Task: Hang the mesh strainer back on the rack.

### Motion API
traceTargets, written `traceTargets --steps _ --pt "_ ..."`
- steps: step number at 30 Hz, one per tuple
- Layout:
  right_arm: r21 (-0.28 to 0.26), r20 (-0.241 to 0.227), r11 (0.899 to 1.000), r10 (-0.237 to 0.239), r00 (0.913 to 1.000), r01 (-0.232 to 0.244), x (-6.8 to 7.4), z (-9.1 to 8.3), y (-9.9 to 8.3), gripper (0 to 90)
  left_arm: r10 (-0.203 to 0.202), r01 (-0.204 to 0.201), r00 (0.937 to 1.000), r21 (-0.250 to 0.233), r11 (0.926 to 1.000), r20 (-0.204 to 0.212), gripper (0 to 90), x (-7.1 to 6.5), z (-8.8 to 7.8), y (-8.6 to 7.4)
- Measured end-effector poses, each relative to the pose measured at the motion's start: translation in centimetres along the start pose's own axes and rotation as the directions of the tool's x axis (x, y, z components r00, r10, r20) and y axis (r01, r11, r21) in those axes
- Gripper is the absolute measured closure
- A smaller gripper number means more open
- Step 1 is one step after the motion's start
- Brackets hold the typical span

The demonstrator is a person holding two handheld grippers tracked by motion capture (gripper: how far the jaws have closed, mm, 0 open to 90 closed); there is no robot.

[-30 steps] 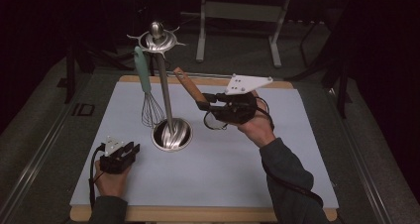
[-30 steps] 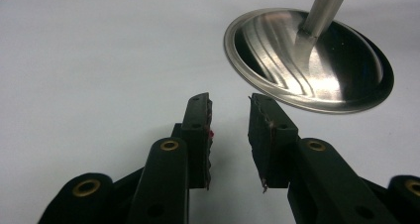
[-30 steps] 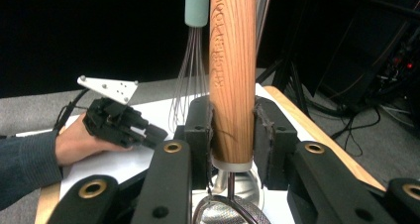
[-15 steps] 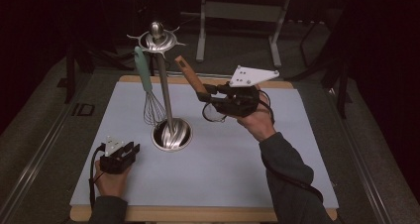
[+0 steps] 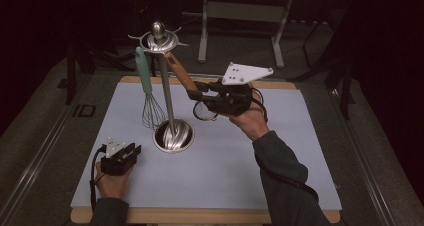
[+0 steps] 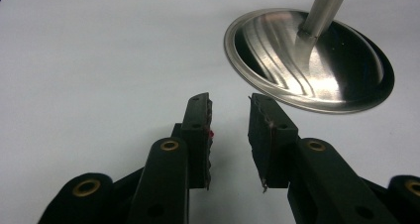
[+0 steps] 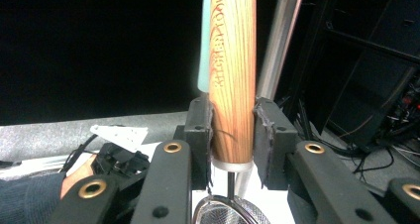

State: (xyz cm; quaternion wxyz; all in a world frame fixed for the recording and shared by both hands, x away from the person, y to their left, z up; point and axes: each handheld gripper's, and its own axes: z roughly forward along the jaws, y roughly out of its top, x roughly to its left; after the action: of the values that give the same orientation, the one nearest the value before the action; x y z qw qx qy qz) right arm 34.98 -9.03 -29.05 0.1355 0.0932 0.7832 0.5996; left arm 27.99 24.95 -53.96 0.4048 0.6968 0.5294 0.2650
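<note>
A steel utensil stand [image 5: 166, 91] rises from a round base [image 5: 173, 136] [image 6: 317, 60] to a hooked crown [image 5: 158, 38]. A whisk [image 5: 150, 106] with a teal handle hangs from the crown. My right gripper [image 5: 200, 93] [image 7: 233, 130] is shut on the wooden handle [image 5: 181, 76] [image 7: 233, 60] of a small mesh strainer [image 5: 204, 111] [image 7: 230, 211]. The handle slants up, its tip just under the crown. My left gripper [image 5: 132, 151] [image 6: 230, 120] rests on the mat left of the base, open, nothing between its jaws.
A pale mat [image 5: 225, 176] covers the wooden table. Dark floor and metal frame legs [image 5: 240, 16] lie beyond the far edge. In the right gripper view the teal whisk handle [image 7: 204, 45] and the stand's pole [image 7: 282, 35] stand right behind the wooden handle.
My right gripper has lifted the strainer and carried it left, bringing the handle's tip up close to the stand's crown. The left gripper has stayed in place.
</note>
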Motion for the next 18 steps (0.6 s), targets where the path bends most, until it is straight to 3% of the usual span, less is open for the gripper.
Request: traceTargets --steps 18 --pt "0.039 0.027 0.999 -0.018 0.9995 0.017 -0.2 1.6 0.4 70.6 0.003 -0.003 1.0000 0.001 1.0000 -0.002 70.6 0.0 0.0 0.0"
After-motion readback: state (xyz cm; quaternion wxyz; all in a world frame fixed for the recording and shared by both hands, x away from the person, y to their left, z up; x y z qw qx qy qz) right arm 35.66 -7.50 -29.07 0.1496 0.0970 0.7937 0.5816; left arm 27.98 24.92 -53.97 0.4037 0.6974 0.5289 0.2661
